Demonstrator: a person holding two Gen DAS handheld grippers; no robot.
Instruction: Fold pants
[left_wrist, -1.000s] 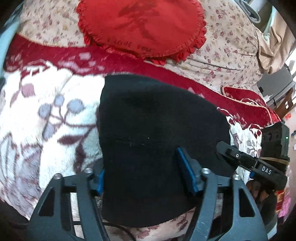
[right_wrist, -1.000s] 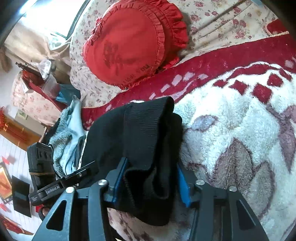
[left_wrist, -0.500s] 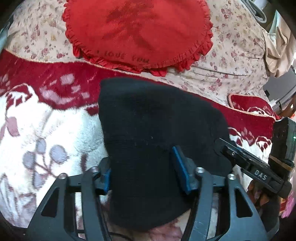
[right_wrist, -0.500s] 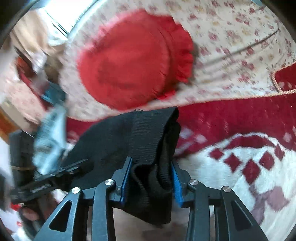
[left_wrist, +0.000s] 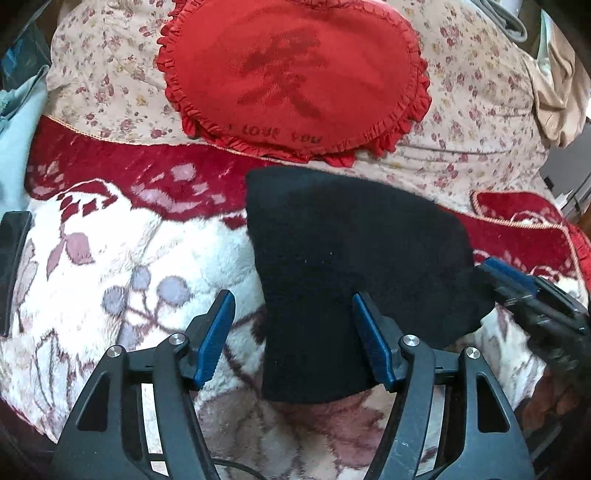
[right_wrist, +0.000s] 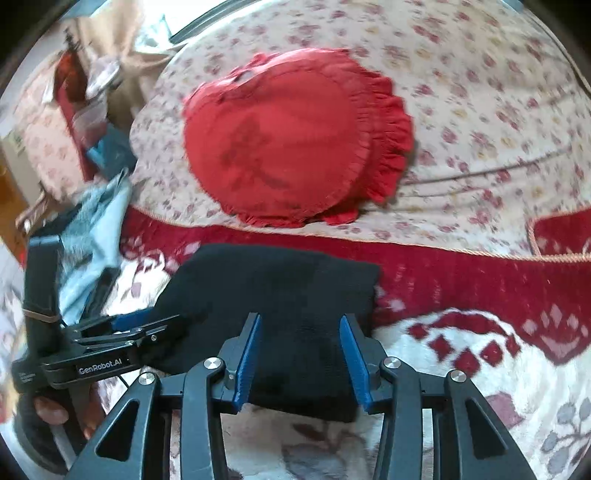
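The black pants (left_wrist: 351, 254) lie folded into a compact bundle on the white and red floral blanket (left_wrist: 110, 266). My left gripper (left_wrist: 291, 321) is open, its jaws wide apart; the right finger sits over the bundle's near-left edge and the left finger is over the blanket. My right gripper (right_wrist: 299, 343) is open over the near-right part of the pants (right_wrist: 280, 295), not pinching them. Each gripper shows in the other's view: the right one (left_wrist: 524, 291) at the bundle's right corner, the left one (right_wrist: 122, 328) at its left edge.
A red heart-shaped ruffled cushion (left_wrist: 295, 77) leans on the floral sofa back (left_wrist: 480, 122) just behind the pants. Light blue cloth (right_wrist: 96, 225) lies to the left. A dark flat object (left_wrist: 13, 266) sits at the blanket's left edge.
Both grippers have opened and let go of the pants. The bundle now rests flat on the blanket, and the right view has swung toward the cushion.
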